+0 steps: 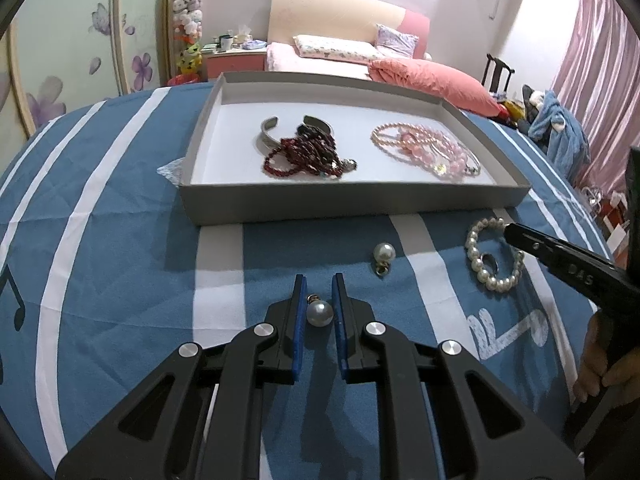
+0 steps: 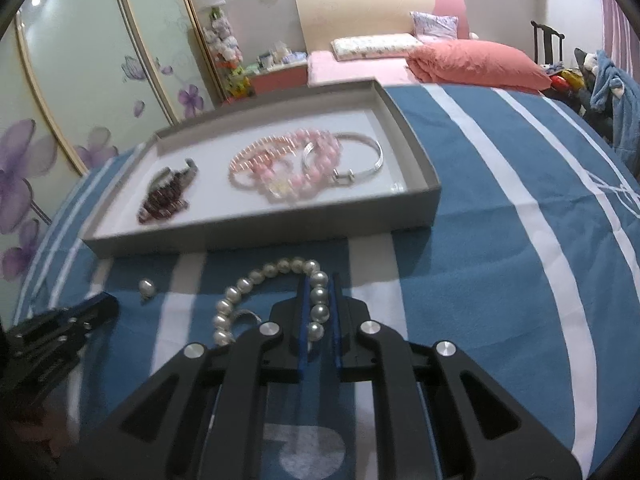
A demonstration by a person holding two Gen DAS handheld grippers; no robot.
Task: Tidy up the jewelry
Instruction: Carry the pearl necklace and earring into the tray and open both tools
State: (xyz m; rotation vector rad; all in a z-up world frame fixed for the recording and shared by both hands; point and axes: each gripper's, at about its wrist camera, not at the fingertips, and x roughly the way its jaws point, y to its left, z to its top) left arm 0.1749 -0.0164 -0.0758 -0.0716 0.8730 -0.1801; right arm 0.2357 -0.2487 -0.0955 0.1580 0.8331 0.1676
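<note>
The left gripper (image 1: 319, 312) has a pearl earring (image 1: 319, 313) sitting between its fingers, though whether they're actually squeezing it is hard to tell. The right gripper (image 2: 319, 312) is clamped on the pearl bracelet (image 2: 256, 284) (both on the blue cloth (image 2: 500, 260)). The tray (image 1: 352, 196) sits at 12 o'clock, with the second earring (image 1: 384, 254) at about 1 o'clock from the left gripper.

Blue striped bedspread (image 1: 120, 240) – beyond it a pink bed (image 1: 320, 60), floral wardrobe (image 2: 80, 80), perhaps toys

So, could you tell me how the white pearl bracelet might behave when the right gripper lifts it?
The pearl bracelet is a strand of separate beads, so it will probably sag limply. The round, glossy beads between the blue fingers may slip.
</note>
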